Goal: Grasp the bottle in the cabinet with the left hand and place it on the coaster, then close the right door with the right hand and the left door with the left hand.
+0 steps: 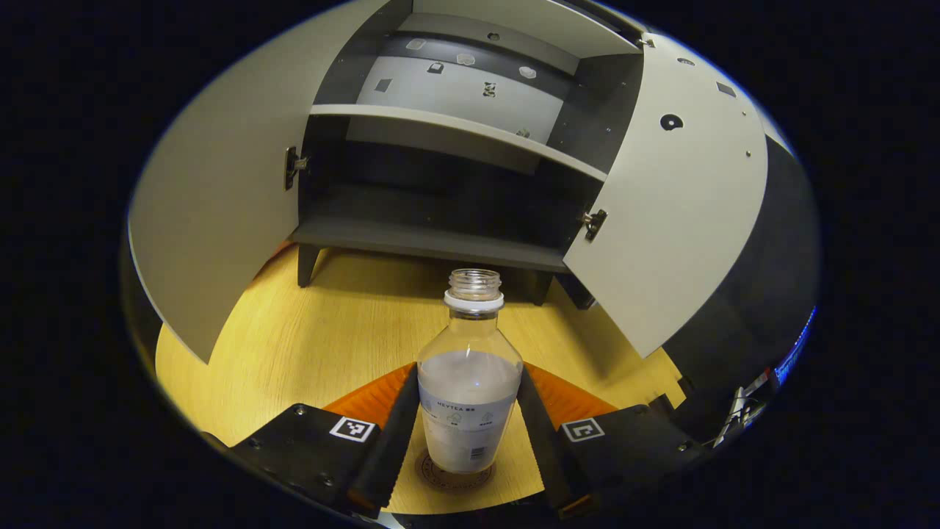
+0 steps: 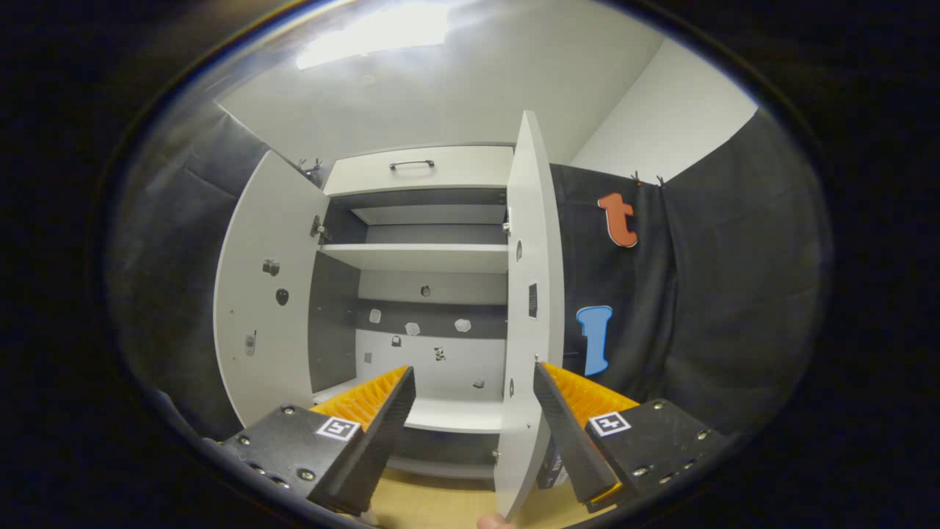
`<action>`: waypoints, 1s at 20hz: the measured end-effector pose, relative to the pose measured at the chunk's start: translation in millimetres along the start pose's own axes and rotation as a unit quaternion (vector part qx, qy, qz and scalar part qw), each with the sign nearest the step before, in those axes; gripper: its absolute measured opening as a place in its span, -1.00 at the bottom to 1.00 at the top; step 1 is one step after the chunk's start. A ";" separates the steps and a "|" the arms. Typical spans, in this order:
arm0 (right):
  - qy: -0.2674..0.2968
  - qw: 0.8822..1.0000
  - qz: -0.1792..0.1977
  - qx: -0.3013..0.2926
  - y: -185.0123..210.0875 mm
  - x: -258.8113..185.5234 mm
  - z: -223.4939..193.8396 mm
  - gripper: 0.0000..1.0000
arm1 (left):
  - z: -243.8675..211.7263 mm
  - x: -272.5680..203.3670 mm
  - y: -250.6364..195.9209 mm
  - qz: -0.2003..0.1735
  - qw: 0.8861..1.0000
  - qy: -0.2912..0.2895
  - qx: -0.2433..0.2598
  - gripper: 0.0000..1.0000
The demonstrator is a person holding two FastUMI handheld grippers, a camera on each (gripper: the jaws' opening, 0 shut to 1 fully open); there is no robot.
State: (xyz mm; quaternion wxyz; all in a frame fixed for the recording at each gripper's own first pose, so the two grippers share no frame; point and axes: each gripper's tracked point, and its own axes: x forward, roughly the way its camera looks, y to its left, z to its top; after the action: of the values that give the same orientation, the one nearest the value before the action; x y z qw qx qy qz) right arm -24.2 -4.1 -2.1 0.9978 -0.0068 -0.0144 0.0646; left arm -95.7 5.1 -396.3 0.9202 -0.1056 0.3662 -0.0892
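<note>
Left gripper view: a light wooden tabletop (image 1: 330, 323) carries a grey cabinet (image 1: 440, 242) on short dark legs at the far side. Both doors stand open: left door (image 1: 220, 220), right door (image 1: 661, 220). The lower compartment is dark with nothing visible in it; small stickers sit on the back panel above the shelf (image 1: 455, 128). The bottle (image 1: 470, 382) stands upright on the round coaster (image 1: 452, 474) at the near edge, uncapped, about half full of a cloudy white liquid. Its label carries small print, too small to read reliably. The left gripper (image 1: 466, 426) has its fingers set narrow, close along both sides of the bottle; whether they press on it cannot be told.

Right gripper view: the cabinet (image 2: 433, 257) appears with a handled drawer front (image 2: 418, 169) on top, black cloth wall (image 2: 698, 294) to the right and white ceiling above. The right door (image 2: 529, 330) is seen edge-on between the fingers of the right gripper (image 2: 470, 411), which is spread wide and holds nothing
</note>
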 end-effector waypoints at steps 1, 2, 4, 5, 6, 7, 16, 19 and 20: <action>0.001 1.000 0.000 0.000 -1.3 -0.2 -0.4 0.95 | -7.4 3.0 1.8 0.005 1.000 0.004 0.002 0.55; 0.002 1.000 0.001 0.000 -2.2 -0.6 -0.6 0.95 | -15.0 4.7 3.4 0.010 1.000 0.009 0.004 0.60; 0.001 1.000 -0.001 -0.003 -5.2 -0.3 -0.7 0.87 | -26.0 7.3 2.3 0.013 1.000 0.010 0.006 0.55; 0.001 1.000 -0.002 -0.004 -6.2 0.0 -1.4 0.87 | -29.0 9.8 3.8 0.020 1.000 0.008 0.008 0.55; 0.002 1.000 -0.003 -0.005 -7.5 -0.3 -1.3 0.87 | -34.1 11.0 4.6 0.025 1.000 0.013 0.009 0.55; 0.003 1.000 -0.003 -0.006 -8.6 -1.4 -2.1 0.87 | -36.6 9.8 2.9 0.027 1.000 0.013 0.009 0.55; 0.013 1.000 0.003 -0.007 -8.0 -1.1 -10.8 0.95 | -39.9 4.1 -6.0 0.027 0.999 0.000 0.027 0.58; 0.015 1.000 0.007 -0.007 -7.1 0.2 -11.9 0.95 | -42.7 0.4 -9.2 0.024 0.999 0.005 0.040 0.60; 0.015 1.000 0.009 -0.007 -6.0 0.3 -12.2 0.95 | -43.5 -1.2 -10.3 0.024 0.999 0.006 0.043 0.60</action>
State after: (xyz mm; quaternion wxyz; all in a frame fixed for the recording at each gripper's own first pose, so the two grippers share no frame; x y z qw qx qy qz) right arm -22.8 -10.2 -14.2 0.9972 -0.0148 0.0004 0.0736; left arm -127.6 -10.1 -423.6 0.9234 -0.0563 0.3703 -0.0834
